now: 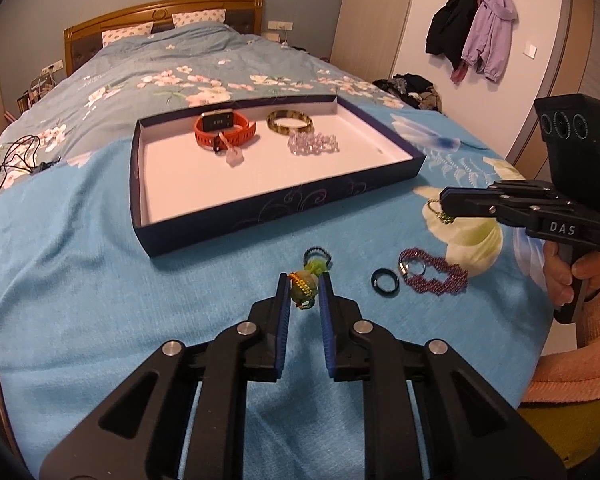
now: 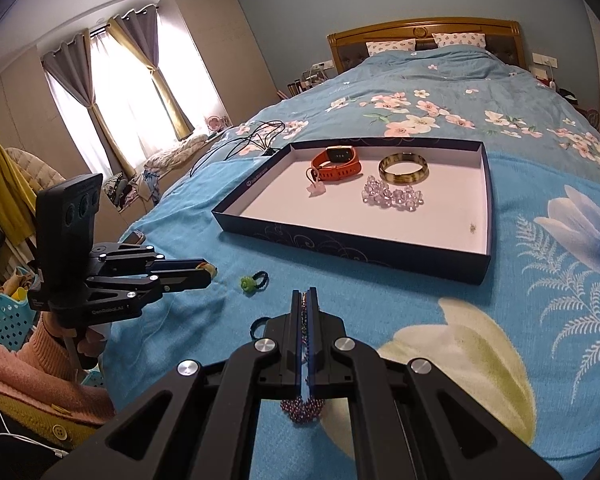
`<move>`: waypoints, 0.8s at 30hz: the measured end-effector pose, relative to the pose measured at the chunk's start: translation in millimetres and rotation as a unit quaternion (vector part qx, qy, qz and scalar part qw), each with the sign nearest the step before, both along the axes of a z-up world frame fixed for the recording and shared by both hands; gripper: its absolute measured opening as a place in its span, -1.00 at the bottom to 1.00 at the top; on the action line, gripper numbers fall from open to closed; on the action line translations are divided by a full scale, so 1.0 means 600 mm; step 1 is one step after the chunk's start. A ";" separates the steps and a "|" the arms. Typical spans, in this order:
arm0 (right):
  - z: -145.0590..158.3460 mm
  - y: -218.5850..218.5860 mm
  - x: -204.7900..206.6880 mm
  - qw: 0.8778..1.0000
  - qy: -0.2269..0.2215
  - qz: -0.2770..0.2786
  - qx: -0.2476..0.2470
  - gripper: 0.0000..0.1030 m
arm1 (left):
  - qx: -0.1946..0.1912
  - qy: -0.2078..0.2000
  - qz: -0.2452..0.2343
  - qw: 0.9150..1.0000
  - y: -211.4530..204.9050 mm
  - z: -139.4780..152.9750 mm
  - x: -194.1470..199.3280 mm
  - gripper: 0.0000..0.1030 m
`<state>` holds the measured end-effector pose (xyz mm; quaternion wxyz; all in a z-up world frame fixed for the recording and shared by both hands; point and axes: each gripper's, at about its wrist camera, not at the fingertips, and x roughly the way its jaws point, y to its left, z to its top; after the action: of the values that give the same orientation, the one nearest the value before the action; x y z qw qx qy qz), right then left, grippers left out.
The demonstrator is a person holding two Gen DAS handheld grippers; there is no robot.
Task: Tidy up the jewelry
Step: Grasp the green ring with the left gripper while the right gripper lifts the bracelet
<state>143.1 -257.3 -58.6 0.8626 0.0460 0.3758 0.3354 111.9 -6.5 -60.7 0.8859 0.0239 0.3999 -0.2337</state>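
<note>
My left gripper (image 1: pixel 304 279) is shut on a green and yellow braided charm (image 1: pixel 302 291) just above the blue bedspread; in the right wrist view the left gripper (image 2: pixel 209 274) shows the charm (image 2: pixel 206 267) at its tip. My right gripper (image 2: pixel 306 294) is shut on a thin beaded chain (image 2: pixel 305 312), which dangles from the right gripper (image 1: pixel 441 201) as a small gold loop (image 1: pixel 436 213). A dark blue tray (image 1: pixel 280 216) with a white floor holds an orange watch (image 1: pixel 225 128), an amber bangle (image 1: pixel 290 122), a clear bead bracelet (image 1: pixel 313 143) and a small pink pendant (image 1: pixel 233 156).
Loose on the bedspread lie a purple beaded bracelet (image 1: pixel 434 276), a black ring (image 1: pixel 385 280), a silver ring (image 1: pixel 411 268) and a green hair tie (image 1: pixel 317 262). A black cable (image 1: pixel 12 160) lies left of the tray. A person's hand (image 1: pixel 568 276) grips the right handle.
</note>
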 end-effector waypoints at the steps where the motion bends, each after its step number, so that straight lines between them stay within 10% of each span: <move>1: 0.001 0.001 0.001 1.000 -0.001 0.000 0.000 -0.98 | -0.001 -0.004 0.000 1.000 0.000 0.004 0.001 -0.72; 24: 0.025 0.010 0.038 1.000 -0.026 -0.005 0.009 -0.99 | -0.020 -0.047 0.020 0.998 -0.001 0.057 0.031 -0.72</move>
<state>165.7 -251.4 -43.7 0.8734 0.0469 0.3503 0.3352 130.2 -7.3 -26.6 0.9088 0.0087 0.3530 -0.2223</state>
